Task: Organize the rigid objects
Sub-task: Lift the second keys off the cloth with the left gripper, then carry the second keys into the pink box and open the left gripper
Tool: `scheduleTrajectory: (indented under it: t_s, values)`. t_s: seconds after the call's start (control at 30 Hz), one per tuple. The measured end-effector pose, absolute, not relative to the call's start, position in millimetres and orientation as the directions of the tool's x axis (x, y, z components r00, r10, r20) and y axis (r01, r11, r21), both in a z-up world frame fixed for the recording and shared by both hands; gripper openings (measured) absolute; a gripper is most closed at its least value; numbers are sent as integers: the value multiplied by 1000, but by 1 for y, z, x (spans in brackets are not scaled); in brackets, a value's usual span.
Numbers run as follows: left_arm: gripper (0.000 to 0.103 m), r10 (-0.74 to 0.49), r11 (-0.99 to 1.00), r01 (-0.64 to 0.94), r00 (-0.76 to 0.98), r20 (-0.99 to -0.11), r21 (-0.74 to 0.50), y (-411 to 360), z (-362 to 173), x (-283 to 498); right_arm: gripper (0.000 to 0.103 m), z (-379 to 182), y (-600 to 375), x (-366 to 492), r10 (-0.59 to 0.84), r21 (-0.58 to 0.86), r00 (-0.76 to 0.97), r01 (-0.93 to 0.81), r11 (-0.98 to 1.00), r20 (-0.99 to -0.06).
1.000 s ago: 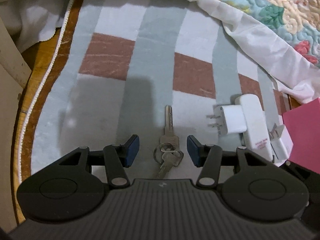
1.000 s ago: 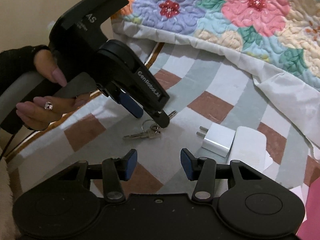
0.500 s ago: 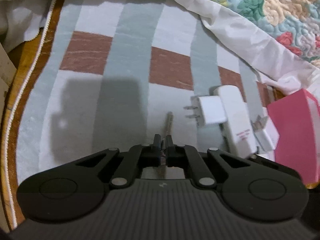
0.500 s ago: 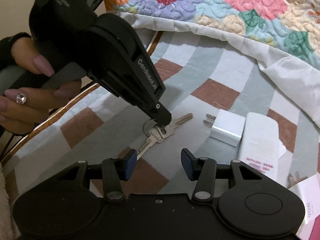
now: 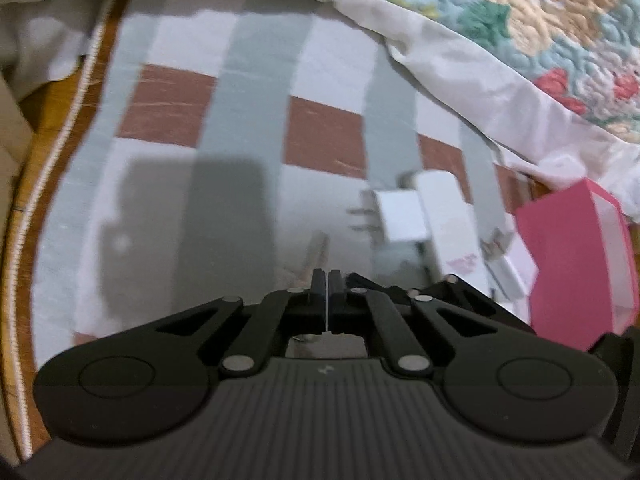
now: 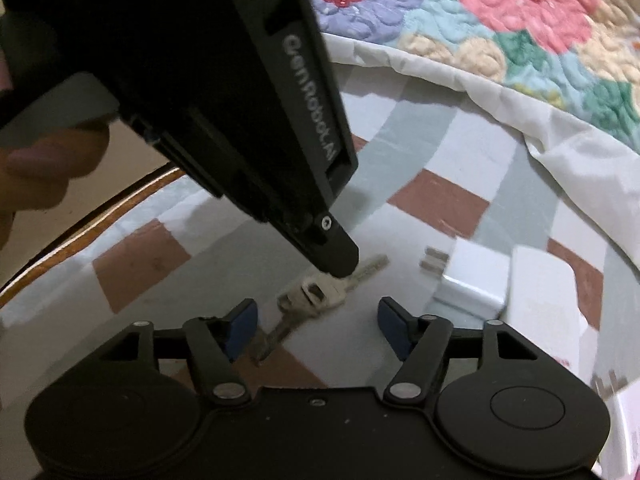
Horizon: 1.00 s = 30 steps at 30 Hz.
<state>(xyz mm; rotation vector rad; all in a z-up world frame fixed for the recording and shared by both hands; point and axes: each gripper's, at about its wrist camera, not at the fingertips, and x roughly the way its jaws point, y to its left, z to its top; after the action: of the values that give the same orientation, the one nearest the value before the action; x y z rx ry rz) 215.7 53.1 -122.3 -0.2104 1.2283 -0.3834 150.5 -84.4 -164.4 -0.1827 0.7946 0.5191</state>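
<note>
While the left gripper (image 6: 338, 270) clenches the keys (image 6: 316, 296) at frame centre, the right gripper (image 6: 316, 322) fingers spread, opening, grasping nothing

Left gripper (image 5: 327, 280) jaws closed over checked cloth (image 5: 256, 80), beside white charger (image 5: 400, 220).

1. A checked cloth (image 5: 256, 128) with grey stripes, white squares and brown squares covers the surface.
2. Its left edge has a white trim, and beside it brown wood (image 5: 48, 128) shows.
3. Behind lies a floral quilt (image 6: 500, 28) with a plain white border.
4. The light is dim and casts soft shadows on the cloth.
</note>
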Motion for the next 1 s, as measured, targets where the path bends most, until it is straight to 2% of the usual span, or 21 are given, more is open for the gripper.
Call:
scheduleTrajectory:
  t_s: [0.03,0.07,0.1,0.23,0.3,0.53,0.93,1.0]
  values:
    - [1,-386,922,157,282,-879,-355,57,-125,218,74,-165,-82,152,375,33,585,-510,859,-719]
    - [2,-377,926,141,276,-884,-350,61,-128,220,69,-164,-81,154,374,33,584,-510,860,-721]
    - [2,-368,930,121,265,-891,-348,64,-133,222,56,-163,-81,154,376,40,582,-507,861,-721]
    - [3,-364,931,76,228,-903,-356,71,-146,225,24,-156,-85,154,365,75,565,-470,879,-740]
    - [5,-378,926,71,214,-901,-372,72,-147,225,24,-153,-91,154,369,118,543,-441,890,-754]
    - [29,-483,875,52,132,-866,-481,63,-151,219,24,-150,-116,148,413,253,519,-351,901,-749]
    - [28,-567,823,46,121,-815,-566,49,-133,200,24,-135,-155,138,514,488,518,-200,850,-684]
    - [32,-587,808,40,125,-800,-587,47,-124,196,24,-125,-161,134,544,525,522,-201,827,-657]
